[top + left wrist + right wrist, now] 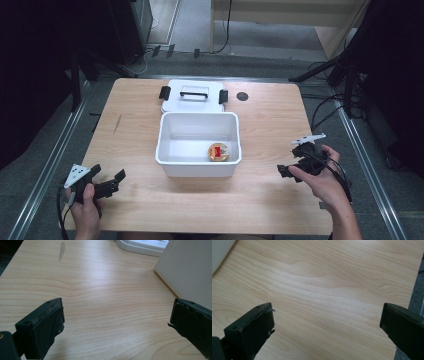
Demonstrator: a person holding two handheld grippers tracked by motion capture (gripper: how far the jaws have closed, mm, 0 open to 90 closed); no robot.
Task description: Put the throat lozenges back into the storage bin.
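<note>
Both sets of fingers stand spread wide with only bare wood between them. Starting at the left of the high view, the left gripper (106,184) is held low over the near-left corner of the wooden table (270,125), its grey three-cornered plate on top, the left hand (86,210) wrapped around its body; its jaws point toward the middle of the table and hold nothing. In the left gripper view the fingers (41,326) frame plain woodgrain, with a grey smear (61,250) on the wood farther off and the white bin's (190,270) outer wall just beyond the jaw at the right of that view. At the centre of the table the open white bin (198,167) holds one small round container (218,151) with a red-and-yellow top, lying on the bin floor near its right near corner, well apart from both grippers; its label is too small to read. Touching the bin's far wall lies the white lid (194,101), flat, with a black handle and a black clasp at each end. A dark round spot (242,96) sits on the wood right of the lid. Farther right, the right gripper (294,162) hangs over the table's right side in the right hand (322,182), jaws apart and empty; in the right gripper view its fingers (252,332) span clear wood, with the table's right edge and grey floor (417,297) just beyond. Open tabletop lies on both sides of the bin and along the near edge.
</note>
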